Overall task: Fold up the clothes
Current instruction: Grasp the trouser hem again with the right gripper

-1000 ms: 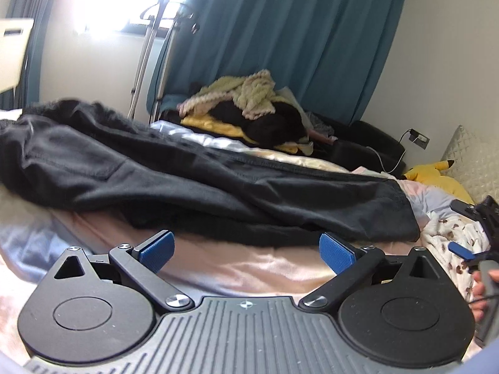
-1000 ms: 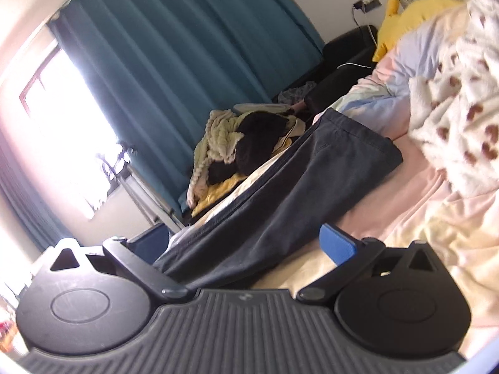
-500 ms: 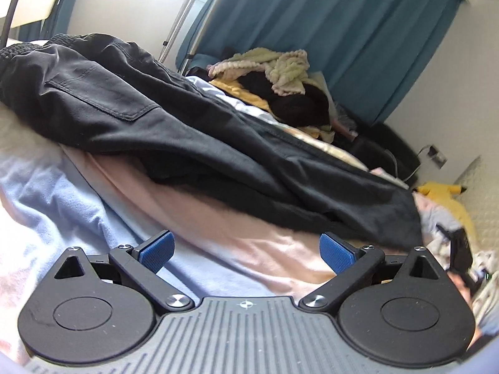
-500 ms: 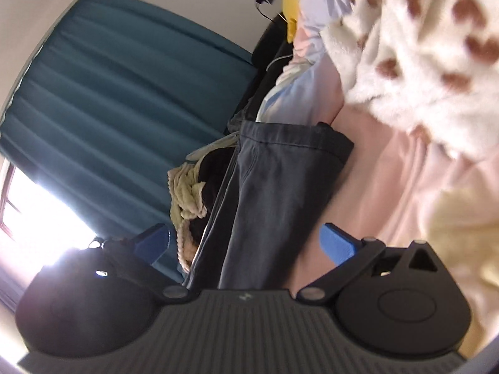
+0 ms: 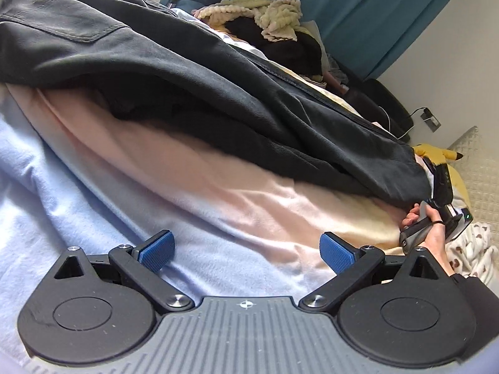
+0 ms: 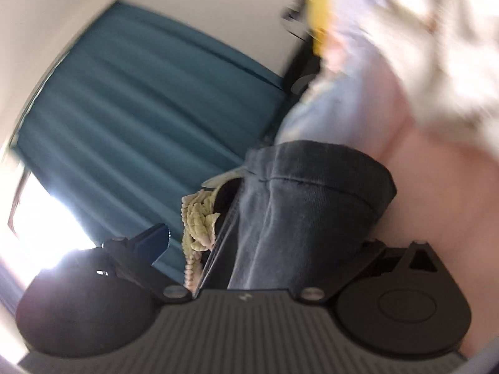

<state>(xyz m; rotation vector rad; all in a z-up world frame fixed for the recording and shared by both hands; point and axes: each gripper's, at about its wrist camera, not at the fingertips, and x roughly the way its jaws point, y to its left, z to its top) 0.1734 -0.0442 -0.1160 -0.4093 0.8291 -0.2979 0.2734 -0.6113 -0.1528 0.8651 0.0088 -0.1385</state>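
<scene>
Lying on bed: one dark trousers (image 5: pixel 193 71) | left gripper (image 5: pixel 246 247) spread wide, empty | right gripper (image 6: pixel 265 246) wide around hem

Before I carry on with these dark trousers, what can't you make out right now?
- Right tongs: one fingertip hidden behind the trousers' hem in the right wrist view; grip unclear.
- Right wrist view: motion-blurred, bedding unreadable.
- Trousers' waistband: cut off by the left wrist view's top-left edge.
</scene>
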